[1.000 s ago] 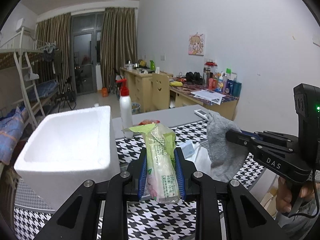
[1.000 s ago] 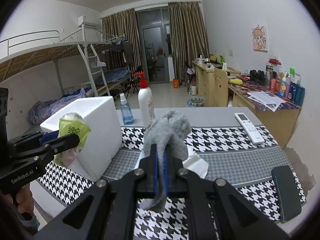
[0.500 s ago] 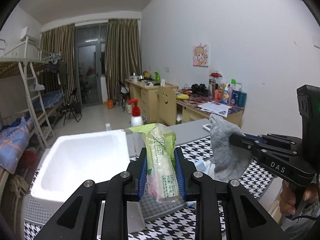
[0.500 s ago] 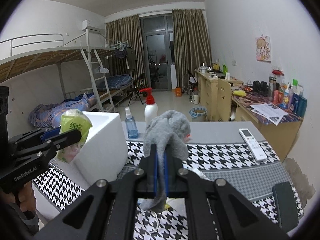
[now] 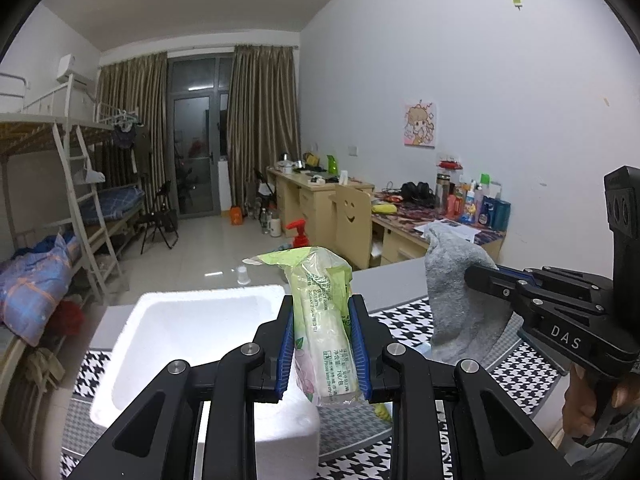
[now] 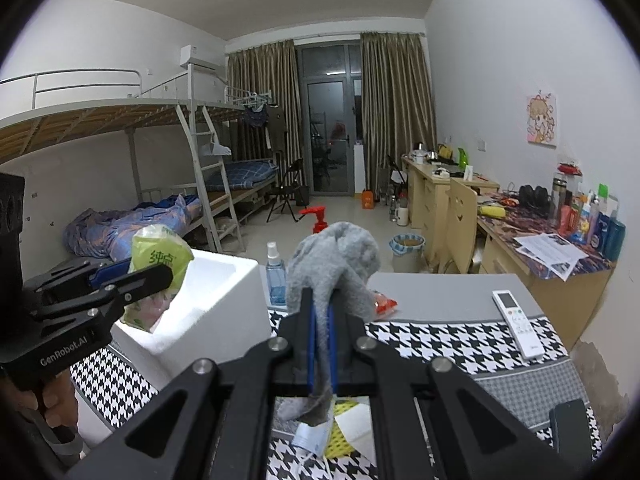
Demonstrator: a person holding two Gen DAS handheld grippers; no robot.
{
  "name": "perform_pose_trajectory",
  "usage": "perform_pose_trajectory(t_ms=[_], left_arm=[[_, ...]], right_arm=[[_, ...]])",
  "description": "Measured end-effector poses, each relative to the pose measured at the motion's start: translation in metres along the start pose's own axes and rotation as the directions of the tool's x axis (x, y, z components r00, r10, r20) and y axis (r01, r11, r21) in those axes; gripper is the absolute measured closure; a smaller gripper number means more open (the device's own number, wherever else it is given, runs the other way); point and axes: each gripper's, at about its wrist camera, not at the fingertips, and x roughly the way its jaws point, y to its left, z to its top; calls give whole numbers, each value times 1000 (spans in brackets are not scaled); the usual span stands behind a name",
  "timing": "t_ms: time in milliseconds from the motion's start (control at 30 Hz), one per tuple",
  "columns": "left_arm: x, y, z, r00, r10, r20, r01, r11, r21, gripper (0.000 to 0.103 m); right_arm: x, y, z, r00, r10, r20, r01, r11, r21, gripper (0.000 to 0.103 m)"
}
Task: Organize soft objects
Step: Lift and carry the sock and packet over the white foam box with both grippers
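My left gripper (image 5: 322, 316) is shut on a green and white plastic pack (image 5: 322, 320) and holds it upright in the air over the near right rim of a white foam box (image 5: 192, 320). My right gripper (image 6: 322, 320) is shut on a grey sock (image 6: 336, 264) that hangs over its fingers, raised above the table. In the left wrist view the sock (image 5: 456, 300) and right gripper (image 5: 480, 280) are to the right of the box. In the right wrist view the left gripper (image 6: 156, 276), the pack (image 6: 160, 256) and the box (image 6: 216, 300) are at left.
The table has a black and white houndstooth cloth (image 6: 440, 340). On it are a white remote (image 6: 516, 324), a blue spray bottle (image 6: 276, 276), a red-capped pump bottle (image 6: 318, 218), a red packet (image 6: 384, 304), a dark phone (image 6: 572, 428), and a face mask with yellow items (image 6: 332, 432) under my right gripper.
Both grippers have risen with their loads. The foam box and table now sit lower in both views, and the left gripper with the pack has come over the box rim.
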Motion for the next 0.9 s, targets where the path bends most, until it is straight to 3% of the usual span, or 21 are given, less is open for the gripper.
perform_pose_trajectory(t_ms=[900], left_arm=[[0, 44, 10, 991, 133, 21, -132, 991, -35, 76]], right_arm=[[36, 31, 25, 993, 121, -4, -121, 993, -14, 95]])
